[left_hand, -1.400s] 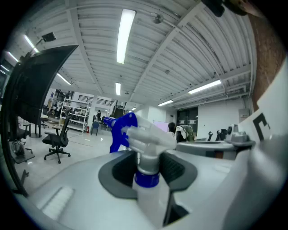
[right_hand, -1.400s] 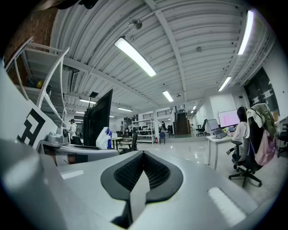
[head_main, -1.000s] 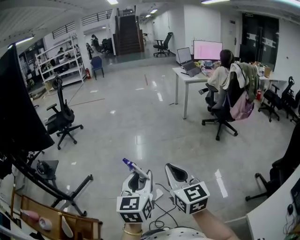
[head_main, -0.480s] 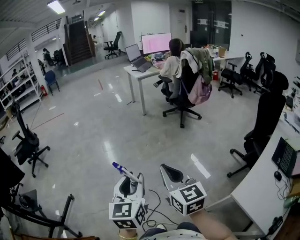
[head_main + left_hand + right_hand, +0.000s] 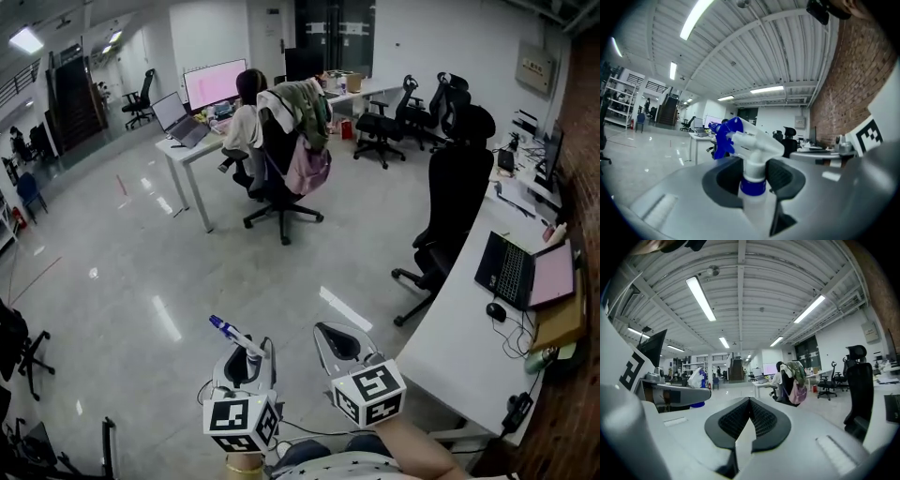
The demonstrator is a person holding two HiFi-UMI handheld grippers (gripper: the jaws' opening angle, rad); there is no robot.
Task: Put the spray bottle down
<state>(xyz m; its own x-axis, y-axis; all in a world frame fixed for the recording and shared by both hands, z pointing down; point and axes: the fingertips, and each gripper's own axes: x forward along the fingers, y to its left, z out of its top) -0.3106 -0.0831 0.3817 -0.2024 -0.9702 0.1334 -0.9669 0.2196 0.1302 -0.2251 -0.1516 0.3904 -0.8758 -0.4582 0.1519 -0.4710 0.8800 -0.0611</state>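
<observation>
**Head view:** the left gripper (image 5: 245, 351) is held low in the frame over the glossy floor (image 5: 141, 272), with the spray bottle (image 5: 246, 343) clamped between its jaws. The bottle's blue nozzle (image 5: 222, 326) juts up and to the left. Just beside it, not touching, the right gripper (image 5: 336, 336) carries nothing. A long white desk (image 5: 450, 328) runs along the brick wall on the right (the bottle is in the air, well apart from it). An open laptop (image 5: 511, 272) lies near the desk's wall-side edge, with a mouse (image 5: 496, 311) just beside it. A black office chair (image 5: 455, 202) stands at the desk's outer edge. Farther off, a person (image 5: 246, 117) sits at another desk with a monitor (image 5: 216, 84)

**Left gripper view:** the black pads (image 5: 780, 174) press on the bottle's neck from both sides, around its blue collar (image 5: 752, 186). The white trigger head rises above the jaws, with the nozzle pointing left

**Right gripper view:** the right gripper's jaws are closed tip to tip, with nothing between them. The left gripper shows at the left edge, holding the bottle
</observation>
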